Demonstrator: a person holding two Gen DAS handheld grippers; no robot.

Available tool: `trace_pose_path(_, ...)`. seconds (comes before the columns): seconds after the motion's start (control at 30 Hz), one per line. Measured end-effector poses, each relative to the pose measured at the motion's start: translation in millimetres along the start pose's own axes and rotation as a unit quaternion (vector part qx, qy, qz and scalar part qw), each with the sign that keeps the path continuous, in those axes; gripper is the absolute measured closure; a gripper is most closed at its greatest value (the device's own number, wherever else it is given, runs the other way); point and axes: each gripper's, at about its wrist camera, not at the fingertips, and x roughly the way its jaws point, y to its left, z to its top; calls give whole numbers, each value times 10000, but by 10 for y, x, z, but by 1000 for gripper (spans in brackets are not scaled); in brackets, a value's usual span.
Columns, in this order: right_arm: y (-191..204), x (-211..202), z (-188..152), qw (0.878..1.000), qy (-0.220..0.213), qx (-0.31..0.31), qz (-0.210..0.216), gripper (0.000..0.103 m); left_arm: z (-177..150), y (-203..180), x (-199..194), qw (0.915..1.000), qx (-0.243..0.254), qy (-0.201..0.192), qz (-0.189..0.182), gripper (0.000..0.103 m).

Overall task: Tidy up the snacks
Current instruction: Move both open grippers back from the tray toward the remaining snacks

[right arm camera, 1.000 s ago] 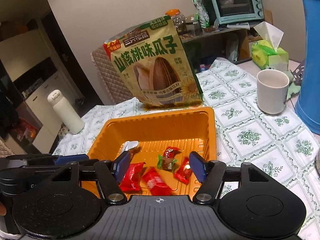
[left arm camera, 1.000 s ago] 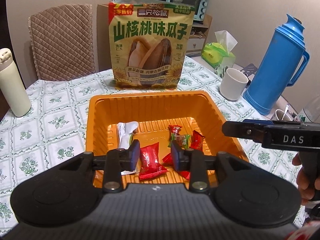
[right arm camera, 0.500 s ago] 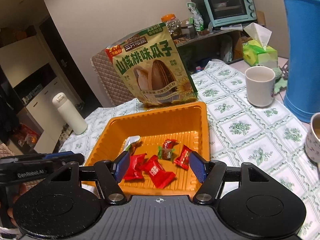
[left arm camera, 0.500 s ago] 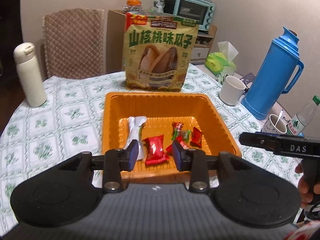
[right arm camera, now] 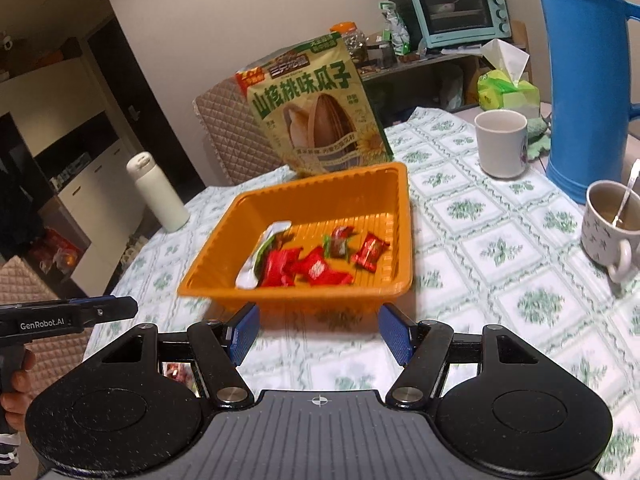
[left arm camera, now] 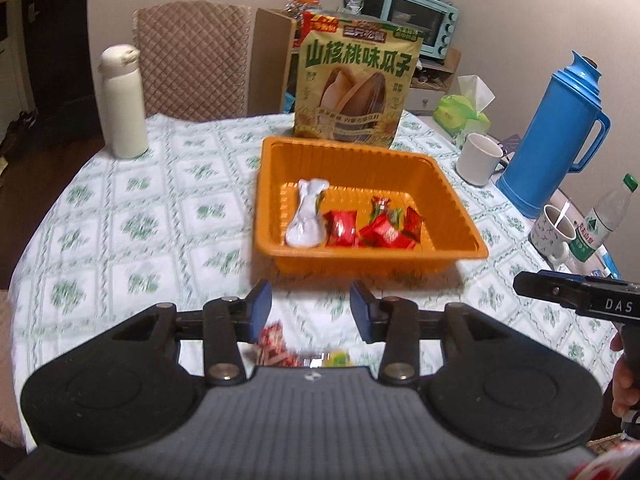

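An orange tray (left arm camera: 456,216) (right arm camera: 402,208) sits mid-table and holds several red wrapped candies (left arm camera: 340,228) (right arm camera: 280,268) and a white packet (left arm camera: 306,216) (right arm camera: 256,264). My left gripper (left arm camera: 311,309) is open and empty, hovering in front of the tray's near edge. A loose red-wrapped snack (left arm camera: 272,344) lies on the cloth just below it. My right gripper (right arm camera: 320,332) is open and empty, also in front of the tray. A large sunflower seed bag (left arm camera: 356,88) (right arm camera: 316,112) stands behind the tray.
A white bottle (left arm camera: 122,100) stands at the left. A white mug (left arm camera: 478,158), a blue thermos (left arm camera: 556,136), a tissue pack (left arm camera: 464,114), a cup with a spoon (right arm camera: 612,228) and a water bottle (left arm camera: 604,220) crowd the right side. A chair (left arm camera: 192,64) stands behind the table.
Both grippers have drawn back from over the tray toward the near table edge. A red candy lies in the tray where the left gripper's open fingers were.
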Motion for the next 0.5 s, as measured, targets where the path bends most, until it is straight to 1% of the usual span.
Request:
trace_pose_path(0.13,83,-70,-147,9998,104,-155,-11,37,-153,19,-118,9999,-70,57,121,59)
trace_pose_path(0.3,172,-102,-314,9990,274,-364,-28,37,-318,-6,-227,9996,-78,112,252,58)
trace_pose_path(0.4,205,-111,-408,9985,383,-401,1,37,-405,-22,-278,9994,-80,145,301,53)
trace_pose_path(0.5,231,-121,-492,9979,475,-446,18,37,-499,-20,-321,9992,-116,198,325,52)
